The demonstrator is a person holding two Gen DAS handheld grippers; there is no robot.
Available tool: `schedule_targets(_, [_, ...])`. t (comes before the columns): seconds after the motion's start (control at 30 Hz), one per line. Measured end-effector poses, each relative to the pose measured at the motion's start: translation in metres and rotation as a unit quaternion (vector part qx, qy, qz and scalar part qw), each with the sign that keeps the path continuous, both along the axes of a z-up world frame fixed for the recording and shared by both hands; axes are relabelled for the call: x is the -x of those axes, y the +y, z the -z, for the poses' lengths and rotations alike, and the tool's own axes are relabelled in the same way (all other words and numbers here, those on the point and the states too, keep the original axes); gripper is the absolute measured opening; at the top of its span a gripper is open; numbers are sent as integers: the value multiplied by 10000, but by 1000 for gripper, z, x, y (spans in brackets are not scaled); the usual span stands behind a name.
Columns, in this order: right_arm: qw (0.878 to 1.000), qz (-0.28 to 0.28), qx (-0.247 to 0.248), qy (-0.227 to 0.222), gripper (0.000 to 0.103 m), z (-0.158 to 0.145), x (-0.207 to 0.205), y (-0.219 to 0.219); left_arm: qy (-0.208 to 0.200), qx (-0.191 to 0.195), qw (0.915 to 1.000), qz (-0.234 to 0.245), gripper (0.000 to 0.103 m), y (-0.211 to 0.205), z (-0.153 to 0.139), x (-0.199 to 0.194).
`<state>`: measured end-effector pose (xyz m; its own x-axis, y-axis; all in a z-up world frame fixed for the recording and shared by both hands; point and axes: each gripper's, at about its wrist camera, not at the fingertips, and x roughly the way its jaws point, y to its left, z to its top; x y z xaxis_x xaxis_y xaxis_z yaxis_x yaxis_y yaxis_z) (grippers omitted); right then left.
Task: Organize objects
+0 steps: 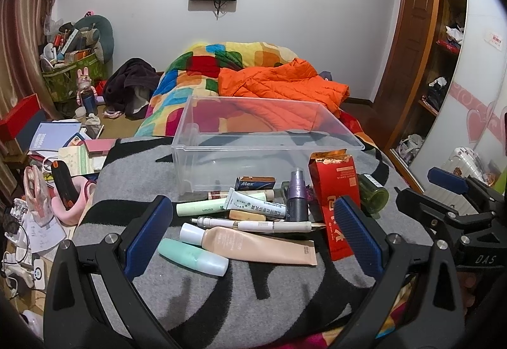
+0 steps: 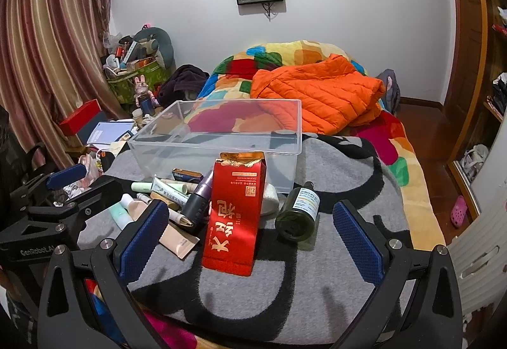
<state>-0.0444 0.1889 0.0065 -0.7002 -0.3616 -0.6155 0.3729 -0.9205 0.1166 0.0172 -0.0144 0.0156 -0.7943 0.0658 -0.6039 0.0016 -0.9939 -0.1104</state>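
An empty clear plastic bin [image 1: 269, 139] [image 2: 218, 139] sits on the grey-and-black blanket [image 1: 253, 285]. In front of it lies a pile of toiletries: a beige tube [image 1: 259, 246], a mint bottle [image 1: 193, 255], a white pen-like stick [image 1: 253, 224], a green tube [image 1: 199, 208], a purple-capped spray bottle [image 1: 297, 197]. A red carton [image 2: 236, 216] [image 1: 337, 193] and a dark green bottle [image 2: 299, 211] lie to the right. My left gripper [image 1: 253, 235] is open above the pile. My right gripper [image 2: 250, 238] is open around the red carton's near end, not touching it.
An orange jacket [image 2: 320, 95] and colourful quilt [image 1: 202, 76] lie behind the bin. The cluttered floor and a green basket [image 1: 73, 76] are to the left, a wardrobe [image 1: 443, 63] to the right. The bed edge drops off on both sides.
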Motion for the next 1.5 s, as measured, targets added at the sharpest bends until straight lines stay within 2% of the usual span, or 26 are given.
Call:
schedule_targets(0.5, [10000,25,18,-87,103,4,5,3,-51,-152,9998,155,103,0,1,1])
schedule_targets(0.77, [9998,52,48,-188,103,12,12,1,-10,-202,9998,80,103,-8,5,2])
schedule_targets(0.9, [9997,175,-7,-186,103,18,17,6,-165,-232,9996,-6,85,-21,14,4])
schedule_targets(1.1, [9983,521,29,-275,102,26,34,25,-446,-247,9978,-424,83,-50,32,7])
schedule_targets(1.27, [9963,638,196,-539,92,37,51,38,-715,-337,9945,-685,83,-73,50,10])
schedule_targets(1.37, [9952,693,162,-677,85,47,59,39,-947,-569,9918,-647,83,-76,62,10])
schedule_targets(1.5, [9935,734,142,-855,80,58,67,37,-1208,-651,9890,-556,83,-65,76,12])
